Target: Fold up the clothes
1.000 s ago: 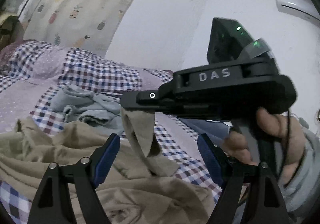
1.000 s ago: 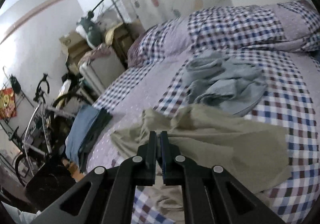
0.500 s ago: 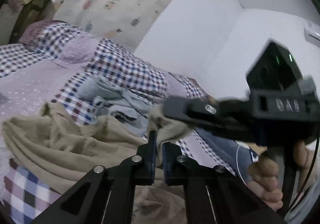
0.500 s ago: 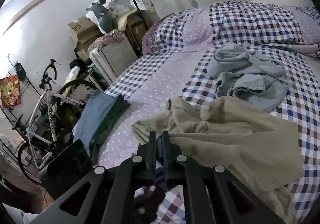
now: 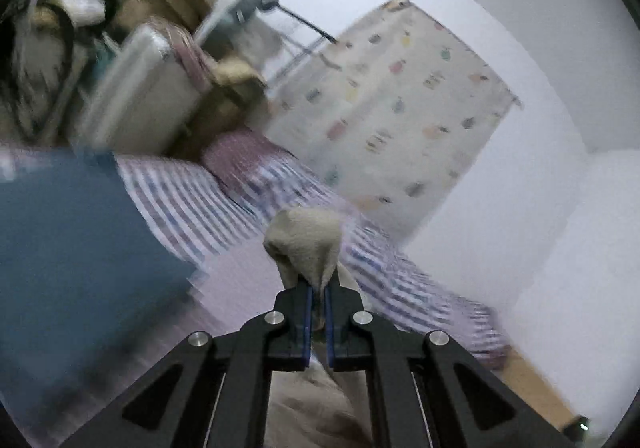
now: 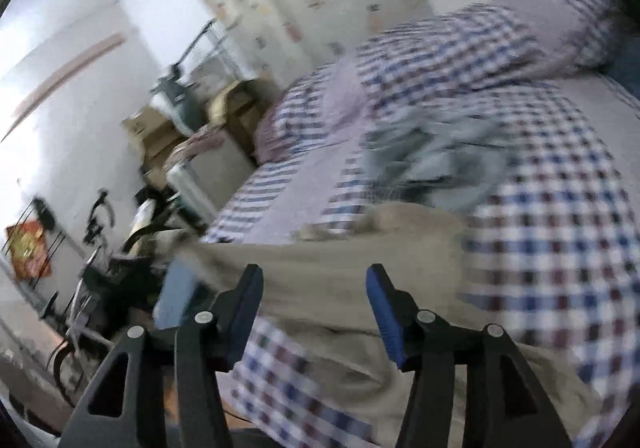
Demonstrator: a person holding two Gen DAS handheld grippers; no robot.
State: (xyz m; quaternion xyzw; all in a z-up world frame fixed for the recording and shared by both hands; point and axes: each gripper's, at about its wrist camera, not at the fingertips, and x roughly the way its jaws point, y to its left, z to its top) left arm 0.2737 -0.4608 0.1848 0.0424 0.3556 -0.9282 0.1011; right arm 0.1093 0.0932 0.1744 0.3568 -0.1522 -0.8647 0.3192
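Change since a second ago: both cameras have swung; the left hand-held gripper (image 5: 316,300), spread wide then, now pinches a fold of the beige garment (image 5: 306,244), and the right hand-held gripper (image 6: 316,302), pressed together on that cloth then, now stands spread with nothing between its pads.
Handover: judging by that swap, the cloth's corner has passed from right to left.
Beige garment: it lies rumpled on the checked bed (image 6: 560,248), just in front of the right hand-held gripper, with one bunched corner lifted above the bed in the left one.
Grey-blue garment (image 6: 432,164): it sits crumpled on the bed beyond the beige garment, nearer the checked pillows (image 6: 500,32).
Blue cloth (image 5: 72,248): a broad blurred blue sheet lies left of the beige garment's lifted corner; what it is I cannot tell.
Blur: both views are smeared, so edges and seams cannot be read.
Risk, slip: the left pinch holds only a small bunch, so a fast pull could draw it out.
Risk, bad fold: with the right pads free, the rest of the beige garment may drag and crease rather than spread flat.
Risk, snag: dragging could catch the grey-blue garment.
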